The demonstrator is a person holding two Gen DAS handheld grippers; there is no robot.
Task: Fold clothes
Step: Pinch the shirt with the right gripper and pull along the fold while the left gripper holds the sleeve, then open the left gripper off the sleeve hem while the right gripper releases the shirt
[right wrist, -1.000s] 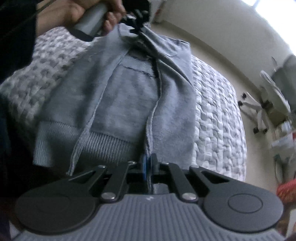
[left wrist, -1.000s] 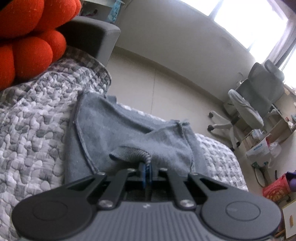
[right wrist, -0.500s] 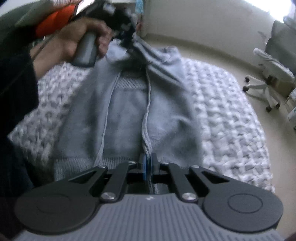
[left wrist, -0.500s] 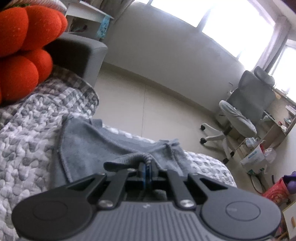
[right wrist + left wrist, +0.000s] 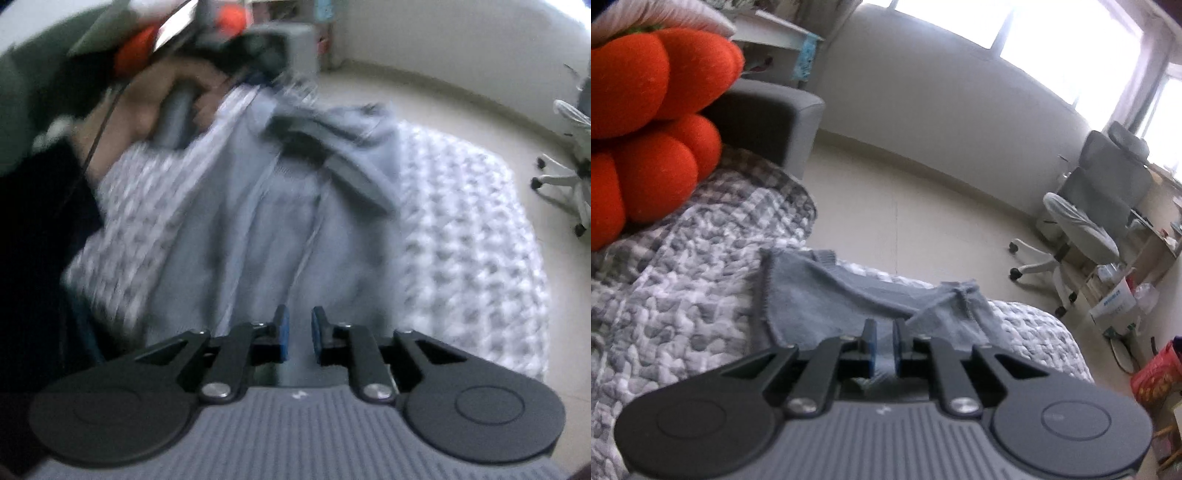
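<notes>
A grey knit sweater (image 5: 812, 302) lies folded lengthwise on a grey-and-white quilt (image 5: 683, 277). My left gripper (image 5: 884, 343) hangs just above the sweater's near end. Its jaws are opening, and cloth shows through the narrow gap without being pinched. In the right wrist view the sweater (image 5: 266, 229) runs away from me, sleeves laid over its middle. My right gripper (image 5: 300, 334) hovers over the hem. Its jaws are opening too, and nothing sits between the blue pads (image 5: 282, 336). At the far end a hand (image 5: 155, 107) holds the other gripper, blurred.
An orange plush cushion (image 5: 646, 122) and a grey sofa arm (image 5: 768, 118) sit at the quilt's far left. Bare floor lies beyond the quilt (image 5: 461, 240). An office chair (image 5: 1089, 221), a low shelf and a red bag (image 5: 1156, 373) stand at the right.
Both grippers were shut on the sweater's edge. Their jaws have now parted and the cloth has dropped out. The right gripper rose and tilted; the left lifted a little.
</notes>
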